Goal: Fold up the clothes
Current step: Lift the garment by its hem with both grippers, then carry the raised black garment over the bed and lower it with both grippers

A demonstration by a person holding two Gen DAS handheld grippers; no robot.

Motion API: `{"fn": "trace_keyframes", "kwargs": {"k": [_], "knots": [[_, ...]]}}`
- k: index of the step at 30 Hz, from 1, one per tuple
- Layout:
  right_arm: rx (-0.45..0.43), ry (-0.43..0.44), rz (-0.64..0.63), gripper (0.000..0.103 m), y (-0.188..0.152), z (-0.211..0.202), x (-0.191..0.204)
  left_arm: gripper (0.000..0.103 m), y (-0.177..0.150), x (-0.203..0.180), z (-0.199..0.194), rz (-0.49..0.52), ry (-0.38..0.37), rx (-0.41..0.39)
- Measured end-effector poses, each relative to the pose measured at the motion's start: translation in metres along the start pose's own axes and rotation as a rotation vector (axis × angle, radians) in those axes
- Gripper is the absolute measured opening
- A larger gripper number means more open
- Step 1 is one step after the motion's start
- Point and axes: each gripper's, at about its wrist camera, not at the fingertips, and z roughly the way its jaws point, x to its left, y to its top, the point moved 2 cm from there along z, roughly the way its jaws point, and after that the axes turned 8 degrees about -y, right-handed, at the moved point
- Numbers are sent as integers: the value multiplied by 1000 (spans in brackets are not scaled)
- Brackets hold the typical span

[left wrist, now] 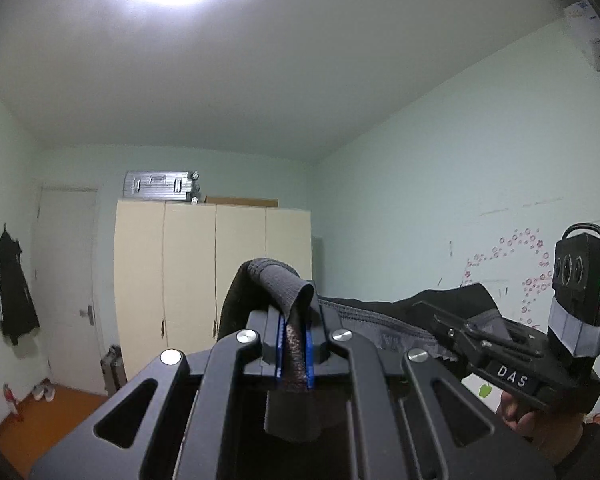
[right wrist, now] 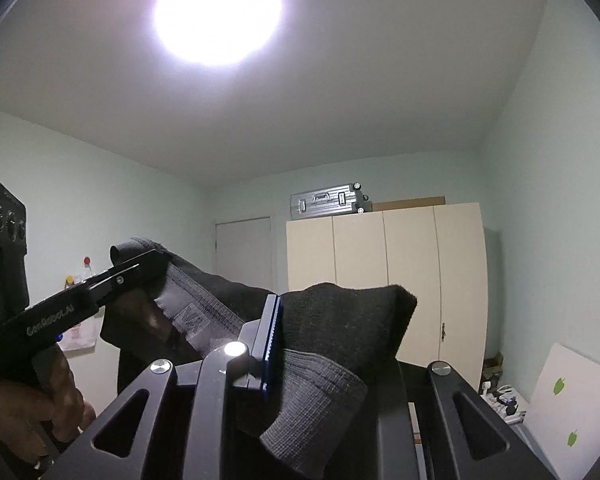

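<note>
A dark garment with a ribbed grey waistband (left wrist: 364, 316) hangs stretched between both grippers, held up high in the room. In the left wrist view my left gripper (left wrist: 296, 320) is shut on a fold of the waistband between its blue pads (left wrist: 279, 344). To the right my right gripper (left wrist: 460, 322) clamps the other end, with a hand (left wrist: 520, 412) below it. In the right wrist view my right gripper (right wrist: 300, 328) is shut on the garment (right wrist: 340, 320). The cloth drapes over and hides its right finger. My left gripper (right wrist: 120, 276) bites the waistband at the left.
A cream wardrobe (left wrist: 212, 280) stands at the far wall with a silver suitcase (left wrist: 160, 186) on top. A white door (left wrist: 68, 280) and a hanging black jacket (left wrist: 12, 296) are at the left. A white board with green stickers (right wrist: 568, 400) leans at the right.
</note>
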Motion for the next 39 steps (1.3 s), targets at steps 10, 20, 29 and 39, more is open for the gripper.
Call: {"fn": "trace_keyframes", "kwargs": {"k": [10, 20, 29, 39], "knots": [[125, -22, 15, 18, -56, 145, -67, 6, -83, 46, 158, -63, 122, 87], [112, 4, 34, 18, -28, 301, -161, 6, -56, 56, 270, 36, 177, 0], [31, 71, -8, 18, -52, 243, -178, 6, -110, 11, 200, 62, 81, -13], [328, 106, -49, 18, -296, 63, -129, 6, -383, -56, 6, -152, 82, 292]]}}
